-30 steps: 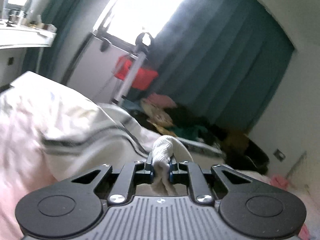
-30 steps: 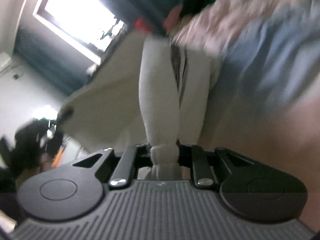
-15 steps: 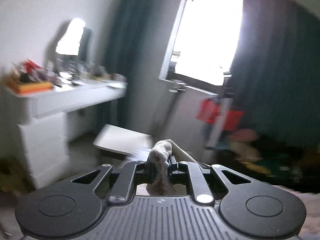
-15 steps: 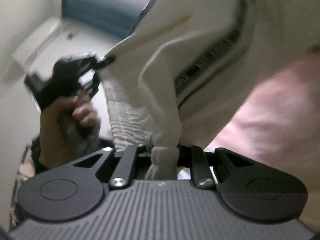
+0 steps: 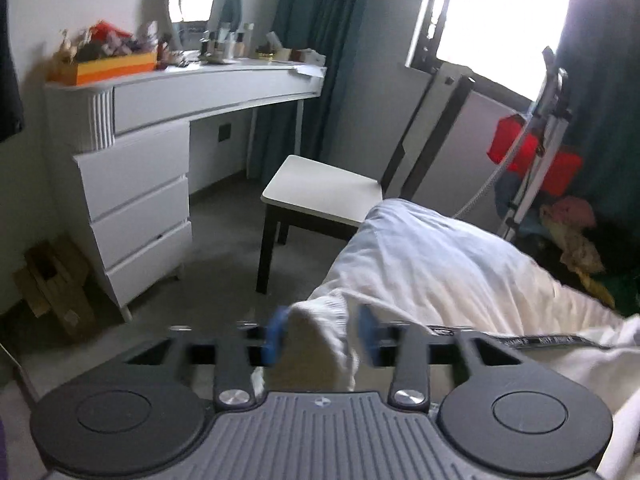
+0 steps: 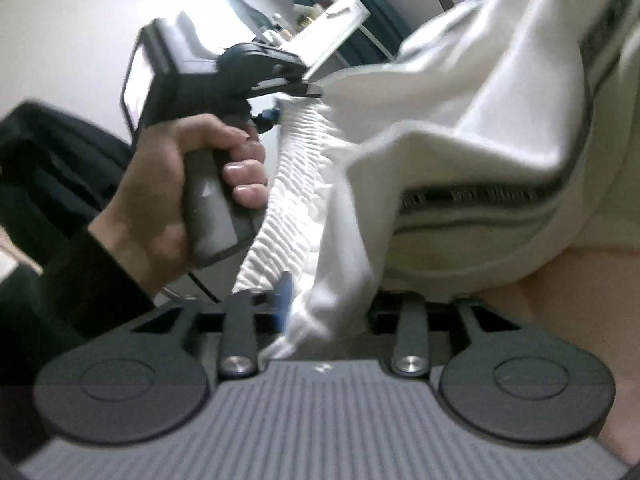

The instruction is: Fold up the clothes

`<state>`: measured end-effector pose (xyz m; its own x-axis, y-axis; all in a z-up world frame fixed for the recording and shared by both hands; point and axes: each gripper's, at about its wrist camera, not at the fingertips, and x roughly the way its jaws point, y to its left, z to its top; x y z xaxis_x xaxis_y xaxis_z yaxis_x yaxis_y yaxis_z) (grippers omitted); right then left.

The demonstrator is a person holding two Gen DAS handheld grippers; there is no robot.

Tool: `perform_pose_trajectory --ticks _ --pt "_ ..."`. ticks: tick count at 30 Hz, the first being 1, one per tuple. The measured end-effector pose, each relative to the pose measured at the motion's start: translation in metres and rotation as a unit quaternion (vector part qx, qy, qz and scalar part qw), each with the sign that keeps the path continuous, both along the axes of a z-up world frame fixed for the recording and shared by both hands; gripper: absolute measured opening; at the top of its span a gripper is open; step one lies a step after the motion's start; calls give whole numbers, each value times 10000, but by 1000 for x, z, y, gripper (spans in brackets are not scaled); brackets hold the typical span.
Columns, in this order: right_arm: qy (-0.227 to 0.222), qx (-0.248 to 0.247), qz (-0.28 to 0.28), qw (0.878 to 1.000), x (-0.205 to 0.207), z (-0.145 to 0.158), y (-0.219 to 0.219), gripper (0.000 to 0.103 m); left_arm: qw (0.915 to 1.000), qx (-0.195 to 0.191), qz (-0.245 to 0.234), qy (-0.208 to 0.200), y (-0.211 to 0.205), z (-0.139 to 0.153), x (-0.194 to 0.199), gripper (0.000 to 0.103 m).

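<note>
White, soft knit sweater [image 5: 440,264] flops beside the white chair [image 5: 320,192]. Both tongs, left [image 5: 320,336] and right [image 6: 324,304], are opening around its ribbed hem; hold there.

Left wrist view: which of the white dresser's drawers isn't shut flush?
The bottom drawer of the white dresser. A dark gap shows along its top edge at the right, where its front sits slightly out; the drawers above it sit flush.
</note>
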<state>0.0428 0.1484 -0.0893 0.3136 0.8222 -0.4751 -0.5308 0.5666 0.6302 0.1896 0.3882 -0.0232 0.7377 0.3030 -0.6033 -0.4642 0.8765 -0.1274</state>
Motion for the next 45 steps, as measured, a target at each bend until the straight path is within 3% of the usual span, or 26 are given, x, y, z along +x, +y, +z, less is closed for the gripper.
perform_pose_trajectory --ticks 1,2,4,12,18,21,26,30,34,37,39,45 --pt "-154 5 25 9999 0 4 -10 74 9999 132 -28 -12 -2 6 -5 64" --pt "-308 11 50 9995 1 9 -19 86 9997 213 -72 -56 -5 12 -10 66" --pt "-629 12 101 9980 -6 24 -37 84 9992 306 -183 -187 -17 24 -23 73" --pt "-1395 -109 -553 9886 -44 75 -119 85 9917 289 -935 -829 -122 65 -99 77" --pt "-2074 -412 -1319 9684 -60 104 -190 85 9773 124 -1735 -1212 -224 75 -142 80" --pt "-2326 -511 -1683 9565 -64 112 -230 85 9697 321 -2122 -1163 -276 71 -147 81" --pt "-2298 -685 -2264 9441 -50 91 -288 85 9596 632 -2582 -921 -348 48 -137 83" --pt "-2038 -568 -2798 9364 -33 64 -343 85 9620 576 -2556 -767 -380 26 -120 83" --pt "-1641 -313 -3060 9372 -10 26 -386 85 9695 446 -2215 -950 -381 13 -116 83" --pt "-1531 -330 -3119 9371 17 -1 -394 75 9707 544 -2033 -1163 -373 12 -121 83" --pt "-1343 -222 -3138 9397 39 -16 -399 75 9725 485 -1917 -1230 -368 11 -125 84" --pt "-776 348 -3012 9497 94 -55 -398 75 9743 -94 -1830 -1311 -342 -5 -111 84"
